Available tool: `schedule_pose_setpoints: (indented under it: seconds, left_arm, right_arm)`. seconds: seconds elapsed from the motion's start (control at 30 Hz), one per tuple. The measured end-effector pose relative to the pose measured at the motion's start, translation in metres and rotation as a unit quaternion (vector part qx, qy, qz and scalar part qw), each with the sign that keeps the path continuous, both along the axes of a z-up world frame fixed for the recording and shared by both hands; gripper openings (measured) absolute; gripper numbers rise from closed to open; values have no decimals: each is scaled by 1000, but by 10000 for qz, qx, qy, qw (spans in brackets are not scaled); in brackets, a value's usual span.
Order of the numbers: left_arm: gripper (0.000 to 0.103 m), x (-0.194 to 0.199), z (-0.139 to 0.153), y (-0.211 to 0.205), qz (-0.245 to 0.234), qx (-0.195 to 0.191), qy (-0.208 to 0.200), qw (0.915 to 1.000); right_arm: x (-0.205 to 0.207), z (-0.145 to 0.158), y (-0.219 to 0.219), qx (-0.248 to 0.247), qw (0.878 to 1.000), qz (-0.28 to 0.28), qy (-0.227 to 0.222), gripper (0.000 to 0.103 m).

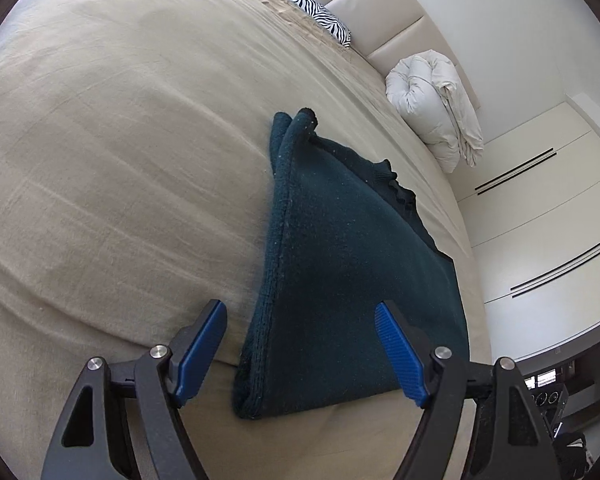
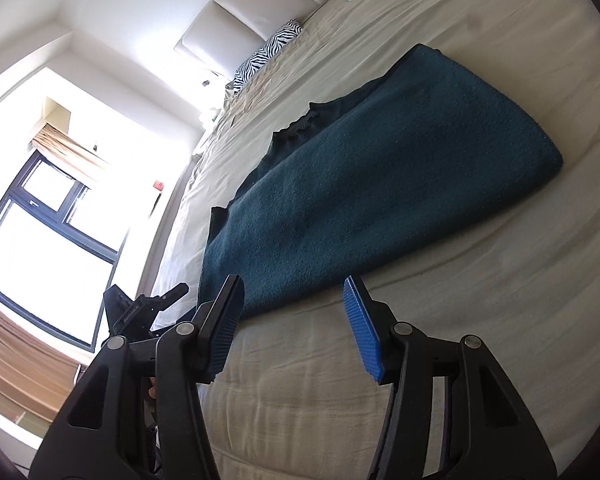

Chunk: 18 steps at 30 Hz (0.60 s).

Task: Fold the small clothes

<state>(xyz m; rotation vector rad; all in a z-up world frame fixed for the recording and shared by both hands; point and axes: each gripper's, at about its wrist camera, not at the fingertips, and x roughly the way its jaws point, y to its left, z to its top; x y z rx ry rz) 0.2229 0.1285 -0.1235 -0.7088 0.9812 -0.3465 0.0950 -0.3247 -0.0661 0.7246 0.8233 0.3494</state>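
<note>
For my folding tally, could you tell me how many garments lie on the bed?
1: a dark teal knitted garment, folded on the beige bedsheet; others may lie outside view.

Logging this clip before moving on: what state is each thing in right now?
Dark teal knitted garment: folded, lying flat on the bed, not gripped.
Left gripper: open, fingers empty.
Right gripper: open, fingers empty.
Beige bed sheet: spread, lightly wrinkled.
White duvet: rolled up by the headboard.
Zebra-print pillow: lying at the headboard.
</note>
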Motion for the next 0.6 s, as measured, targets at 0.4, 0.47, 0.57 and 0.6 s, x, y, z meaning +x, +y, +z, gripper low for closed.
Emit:
schedule_pose_setpoints:
  seconds: [0.4,0.47,0.57,0.6]
  left_arm:
    - [75,20,-11,-14,-508,-435,312,9973]
    - [61,21,-16,-11,-455,-676,425,9958]
    - [38,25,-25,-9,-395,-897,644,9931]
    - [36,25,-26,-9,-372,-912,680,9928]
  right_arm:
    - [14,-1,25,53,9995,305,95,51]
    - [23,-1,32,54,9991,403,81,51]
    - [37,3,44,31,9984,557,70,51]
    - [43,5,48,24,9981,613,73,51]
